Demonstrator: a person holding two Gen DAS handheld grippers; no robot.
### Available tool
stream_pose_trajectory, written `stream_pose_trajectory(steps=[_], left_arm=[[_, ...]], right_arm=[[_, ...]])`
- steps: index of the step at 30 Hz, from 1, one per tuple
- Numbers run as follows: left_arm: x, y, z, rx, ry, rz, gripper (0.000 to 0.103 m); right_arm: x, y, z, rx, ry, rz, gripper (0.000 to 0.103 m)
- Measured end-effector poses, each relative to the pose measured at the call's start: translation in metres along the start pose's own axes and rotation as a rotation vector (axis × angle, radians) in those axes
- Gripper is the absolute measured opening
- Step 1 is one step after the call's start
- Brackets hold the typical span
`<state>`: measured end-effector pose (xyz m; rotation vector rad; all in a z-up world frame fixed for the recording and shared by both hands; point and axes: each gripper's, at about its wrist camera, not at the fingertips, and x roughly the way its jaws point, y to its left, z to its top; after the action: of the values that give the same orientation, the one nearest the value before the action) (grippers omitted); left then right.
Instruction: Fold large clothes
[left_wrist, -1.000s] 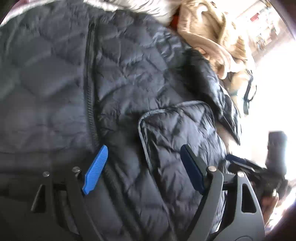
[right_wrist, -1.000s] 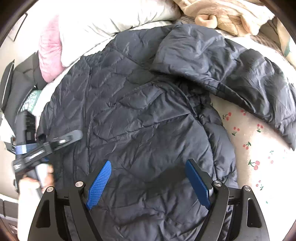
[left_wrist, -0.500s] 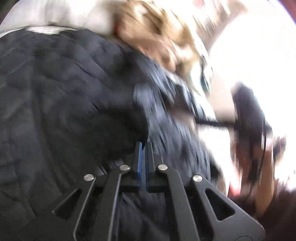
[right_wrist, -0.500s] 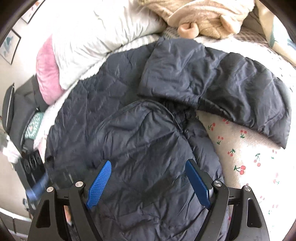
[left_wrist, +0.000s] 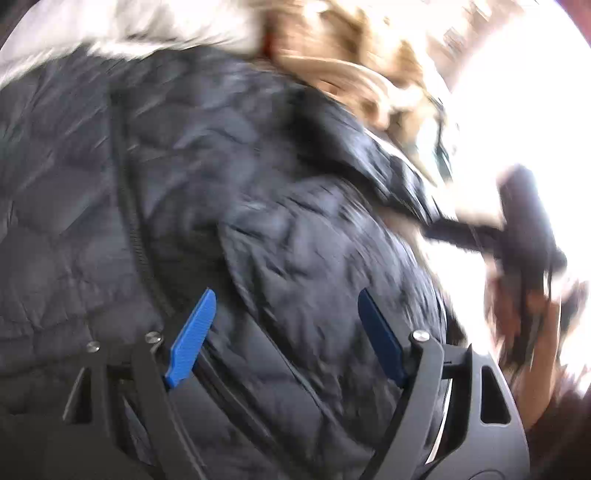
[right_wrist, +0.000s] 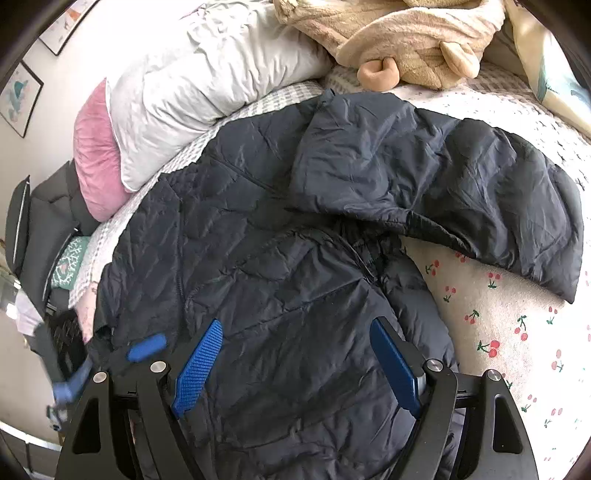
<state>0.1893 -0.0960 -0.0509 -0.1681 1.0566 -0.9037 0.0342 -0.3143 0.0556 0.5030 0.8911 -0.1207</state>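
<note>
Both grippers stand with jaws spread wide and nothing between them, the left gripper (left_wrist: 286, 338) blurred in its own view, the right gripper (right_wrist: 297, 363) sharp, with the left one showing smeared at its lower left edge.

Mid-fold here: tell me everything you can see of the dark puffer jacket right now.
The jacket is a dark navy, quilted, slightly shiny puffer lying spread on the bed's cherry-print sheet. A zipper runs down its front. One sleeve stretches out to the right, wrinkled and flat. Its far edge lies close to the white pillow. The left gripper and right gripper hover open above it, holding nothing.
</note>
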Motion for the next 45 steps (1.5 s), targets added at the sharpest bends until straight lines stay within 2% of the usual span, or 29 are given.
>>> stream_pose_trajectory(steps=[4, 5, 7, 8, 9, 11, 14, 15, 17, 19, 21, 23, 25, 27, 29, 30, 31, 32, 33, 34, 37, 40, 42, 45], left_arm=[[0.030, 0.026, 0.008, -0.125, -0.020, 0.012, 0.079], [0.037, 0.032, 0.010, -0.157, -0.020, 0.011, 0.075], [0.045, 0.034, 0.010, -0.207, -0.046, -0.017, 0.050], [0.045, 0.031, 0.009, -0.212, -0.062, -0.054, 0.017], [0.043, 0.025, 0.008, -0.199, -0.077, -0.112, 0.003], [0.037, 0.009, 0.009, -0.122, -0.101, -0.129, 0.003], [0.023, -0.025, 0.001, 0.089, -0.075, -0.136, 0.003], [0.020, -0.041, -0.009, 0.197, -0.042, -0.112, 0.003], [0.021, -0.056, -0.024, 0.327, 0.029, -0.065, 0.003], [0.028, -0.066, -0.042, 0.444, 0.132, 0.011, 0.003], [0.035, -0.066, -0.059, 0.514, 0.207, 0.080, 0.005], [0.035, -0.063, -0.063, 0.517, 0.226, 0.096, 0.010], [0.028, -0.058, -0.060, 0.455, 0.238, 0.062, 0.023], [0.019, -0.054, -0.058, 0.395, 0.245, 0.040, 0.049], [0.009, -0.053, -0.055, 0.375, 0.236, 0.055, 0.059], [0.002, -0.051, -0.055, 0.367, 0.227, 0.075, 0.060], [-0.002, -0.050, -0.055, 0.356, 0.221, 0.088, 0.060], [-0.004, -0.048, -0.053, 0.337, 0.214, 0.102, 0.062], [-0.008, -0.045, -0.054, 0.309, 0.205, 0.120, 0.069], [-0.014, -0.042, -0.054, 0.274, 0.187, 0.147, 0.072], [-0.024, -0.036, -0.051, 0.173, 0.113, 0.165, 0.079], [-0.032, -0.032, -0.049, 0.077, 0.044, 0.169, 0.082], [-0.034, -0.032, -0.045, 0.053, 0.013, 0.203, 0.083], [-0.028, -0.029, -0.039, 0.038, -0.028, 0.230, 0.083]], right_arm=[[0.003, -0.002, 0.001, 0.001, 0.006, -0.010, 0.083], [0.002, -0.003, 0.002, 0.002, 0.004, -0.011, 0.083], [0.002, -0.005, 0.003, 0.006, 0.002, -0.010, 0.083], [0.002, -0.006, 0.004, 0.009, 0.000, -0.009, 0.083], [0.002, -0.007, 0.004, 0.011, -0.001, -0.008, 0.083], [0.001, -0.008, 0.005, 0.012, -0.005, -0.007, 0.083], [-0.004, -0.005, 0.007, 0.001, -0.032, 0.000, 0.083], [-0.006, -0.004, 0.007, -0.004, -0.041, 0.002, 0.083], [-0.010, 0.002, 0.007, -0.026, -0.066, 0.009, 0.083], [-0.011, 0.010, 0.006, -0.051, -0.076, 0.011, 0.083], [-0.006, 0.020, 0.004, -0.089, -0.072, 0.012, 0.083], [0.002, 0.032, 0.001, -0.138, -0.058, 0.009, 0.083], [0.016, 0.043, -0.005, -0.214, -0.023, -0.001, 0.083], [0.037, 0.046, -0.014, -0.266, 0.045, -0.051, 0.083], [0.063, 0.041, -0.029, -0.297, 0.163, -0.127, 0.083], [0.077, 0.037, -0.042, -0.331, 0.235, -0.174, 0.084], [0.084, 0.038, -0.055, -0.409, 0.268, -0.209, 0.084], [0.083, 0.043, -0.063, -0.484, 0.261, -0.231, 0.084], [0.078, 0.048, -0.070, -0.551, 0.266, -0.253, 0.084], [0.071, 0.049, -0.071, -0.562, 0.282, -0.250, 0.084], [0.039, 0.036, -0.062, -0.492, 0.247, -0.170, 0.084], [-0.001, 0.001, -0.034, -0.355, 0.107, -0.207, 0.084], [-0.027, -0.040, -0.013, -0.172, 0.018, -0.222, 0.085], [-0.047, -0.102, 0.005, 0.069, -0.041, -0.271, 0.085]])
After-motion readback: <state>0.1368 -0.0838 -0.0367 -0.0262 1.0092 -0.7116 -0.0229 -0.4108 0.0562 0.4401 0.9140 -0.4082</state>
